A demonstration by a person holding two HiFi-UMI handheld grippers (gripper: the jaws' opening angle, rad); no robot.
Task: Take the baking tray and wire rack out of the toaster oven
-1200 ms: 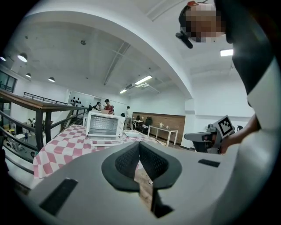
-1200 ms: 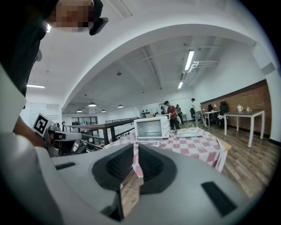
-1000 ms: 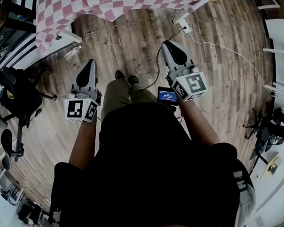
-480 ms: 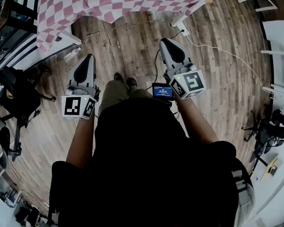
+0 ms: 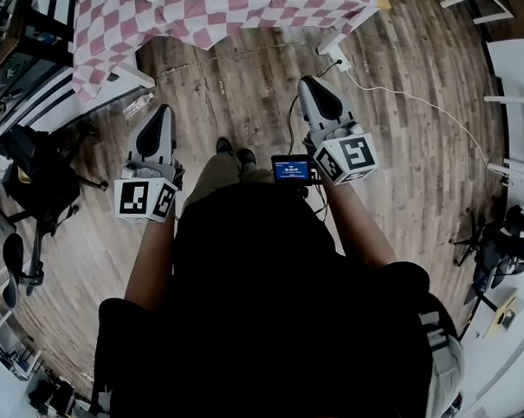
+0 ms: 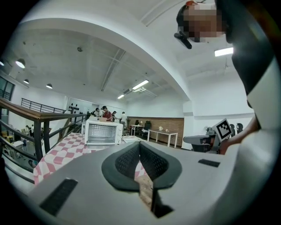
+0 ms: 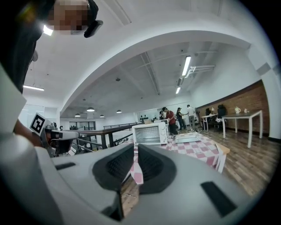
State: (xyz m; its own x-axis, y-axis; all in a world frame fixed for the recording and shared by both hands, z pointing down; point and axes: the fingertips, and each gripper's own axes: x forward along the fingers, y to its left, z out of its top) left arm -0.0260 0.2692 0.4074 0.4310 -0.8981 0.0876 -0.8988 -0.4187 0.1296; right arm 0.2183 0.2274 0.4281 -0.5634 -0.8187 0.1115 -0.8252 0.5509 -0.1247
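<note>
The white toaster oven (image 6: pixel 103 132) (image 7: pixel 149 133) stands with its glass door closed on the table with the red-and-white checked cloth (image 5: pixel 210 11), some way ahead of me. What is inside it I cannot make out. A flat pale tray-like thing (image 7: pixel 188 137) lies on the cloth to the oven's right. My left gripper (image 5: pixel 160 109) (image 6: pixel 139 145) is held level over the wooden floor, its pads touching and nothing between them. My right gripper (image 5: pixel 311 79) (image 7: pixel 135 147) is level too; its jaws have just been closing, and a thin empty slit remains between them.
A power strip with a white cable (image 5: pixel 337 49) lies on the floor by the table's right corner. A black stand (image 5: pixel 36 188) is at the left, white chairs (image 5: pixel 508 80) at the right. A dark railing (image 6: pixel 44 116) runs along the table's left. People stand beyond the oven.
A little more of the checked table shows at the top of the head view. Both grippers have kept their level pose in front of the person and have hardly shifted.
</note>
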